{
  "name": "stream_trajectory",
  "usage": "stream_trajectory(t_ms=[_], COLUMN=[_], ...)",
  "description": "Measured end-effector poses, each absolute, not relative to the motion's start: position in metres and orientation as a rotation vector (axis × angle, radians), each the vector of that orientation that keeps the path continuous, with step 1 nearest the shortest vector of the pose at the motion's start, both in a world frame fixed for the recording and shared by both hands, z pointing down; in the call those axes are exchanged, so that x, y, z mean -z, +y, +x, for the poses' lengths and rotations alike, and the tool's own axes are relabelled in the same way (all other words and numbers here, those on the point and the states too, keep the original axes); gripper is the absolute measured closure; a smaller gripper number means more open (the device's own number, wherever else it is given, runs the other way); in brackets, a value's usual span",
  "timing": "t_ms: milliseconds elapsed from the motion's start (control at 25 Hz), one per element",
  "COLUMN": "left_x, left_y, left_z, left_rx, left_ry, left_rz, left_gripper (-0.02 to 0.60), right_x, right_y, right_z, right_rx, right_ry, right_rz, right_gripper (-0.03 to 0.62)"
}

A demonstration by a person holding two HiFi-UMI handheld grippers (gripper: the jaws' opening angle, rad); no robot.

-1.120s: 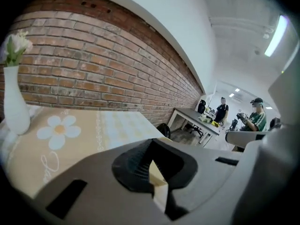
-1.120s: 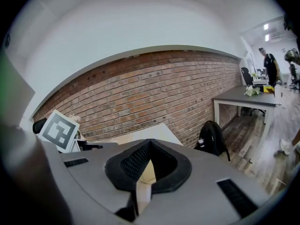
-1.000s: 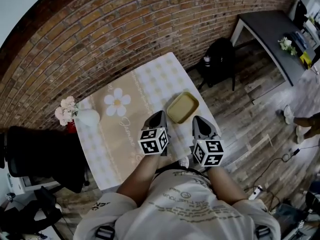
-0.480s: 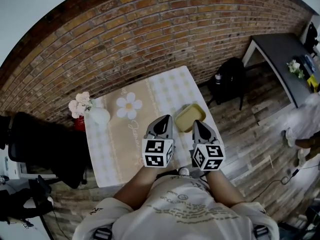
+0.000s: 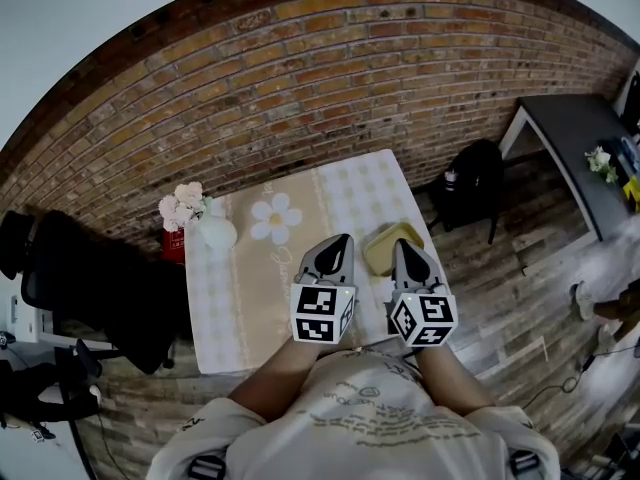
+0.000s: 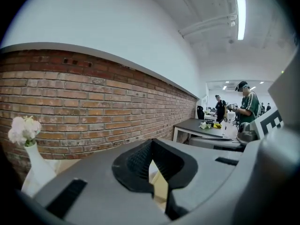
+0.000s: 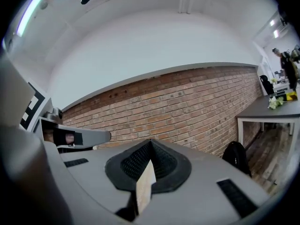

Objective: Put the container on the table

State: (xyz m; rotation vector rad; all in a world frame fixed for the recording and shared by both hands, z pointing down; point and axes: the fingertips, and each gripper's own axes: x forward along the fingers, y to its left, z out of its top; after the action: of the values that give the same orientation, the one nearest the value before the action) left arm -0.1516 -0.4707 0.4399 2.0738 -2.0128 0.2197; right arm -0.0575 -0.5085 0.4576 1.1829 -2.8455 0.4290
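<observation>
You are holding both grippers side by side over the near right part of the table [image 5: 215,308], their tips aimed at the far brick wall [image 5: 300,78]. The left gripper [image 5: 342,239] has its fingers [image 6: 136,161] pressed together, tips meeting with nothing caught between them. The right gripper [image 5: 401,244] is the same: its fingers [image 7: 161,161] are closed tip to tip and pinch nothing. In each gripper view a pale sliver shows through the slit behind the tips, and what it belongs to cannot be told. The container [image 5: 383,248], a shallow yellow tray, lies flat on the checked cloth at the table's right edge, close to the near right corner. From your head view it sits between the two sets of fingertips and just beyond them, to the right of the left tips, with the right tips overlapping its near right rim in the picture. Neither gripper grips it. A white vase [image 5: 216,233] of pink flowers [image 5: 182,204] stands at the far left corner, well apart from the container.
</observation>
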Motion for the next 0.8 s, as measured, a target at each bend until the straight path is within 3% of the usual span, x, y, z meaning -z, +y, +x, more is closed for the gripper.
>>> stream_trajectory(t_ms=[800], left_x=[-0.461], left_y=[-0.474], left_z=[-0.144], left_rx=[-0.291], left_ry=[-1.966], left_rz=[2.056], left_gripper=[0.577], right_x=[-0.476], right_y=[-0.506], right_z=[-0.053], right_rx=[-0.475], right_ry=[-2.793], right_rz=[1.177], right_gripper=[0.592])
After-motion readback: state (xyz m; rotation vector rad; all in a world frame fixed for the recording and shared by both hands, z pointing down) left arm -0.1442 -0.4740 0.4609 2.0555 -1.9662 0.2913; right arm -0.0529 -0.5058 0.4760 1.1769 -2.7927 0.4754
